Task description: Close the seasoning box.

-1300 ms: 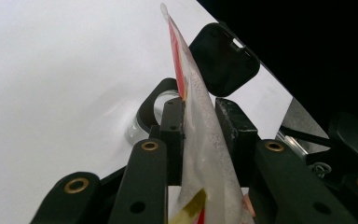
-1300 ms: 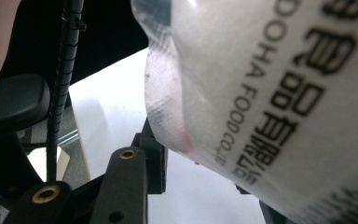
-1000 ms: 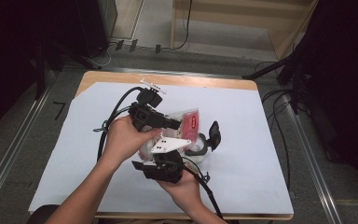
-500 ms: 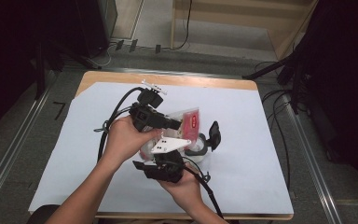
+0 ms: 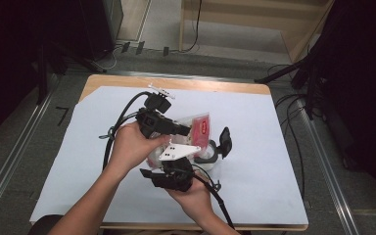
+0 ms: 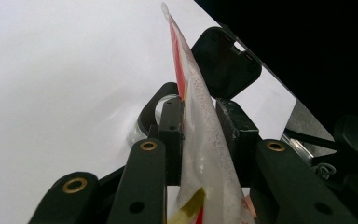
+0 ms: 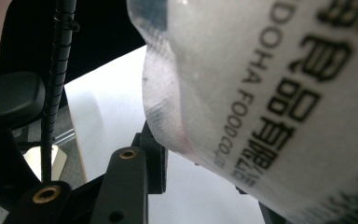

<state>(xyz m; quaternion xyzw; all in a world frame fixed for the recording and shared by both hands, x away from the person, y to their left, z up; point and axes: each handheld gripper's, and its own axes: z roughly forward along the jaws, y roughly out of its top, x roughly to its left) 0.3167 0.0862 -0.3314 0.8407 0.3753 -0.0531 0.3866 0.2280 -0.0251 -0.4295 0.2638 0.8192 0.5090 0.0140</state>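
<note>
**Both grippers on one pouch**

The left gripper (image 6: 200, 126) has its fingers clamped on the clear, red-printed pouch (image 6: 198, 140), held edge-up above the white surface (image 5: 274, 147); the right gripper (image 5: 174, 171) meets the same pouch, its grip impossible to tell; an open-lidded jar (image 5: 213, 152) stands just beside.

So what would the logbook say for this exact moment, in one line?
left gripper: shut on food pouch | right gripper: pouch between jaws, grip unclear | open-lidded jar: on table beside pouch

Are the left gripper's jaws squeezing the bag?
Touching. In the left gripper view, the left gripper has both black jaws pressed flat against the bag, with no gap.
</note>
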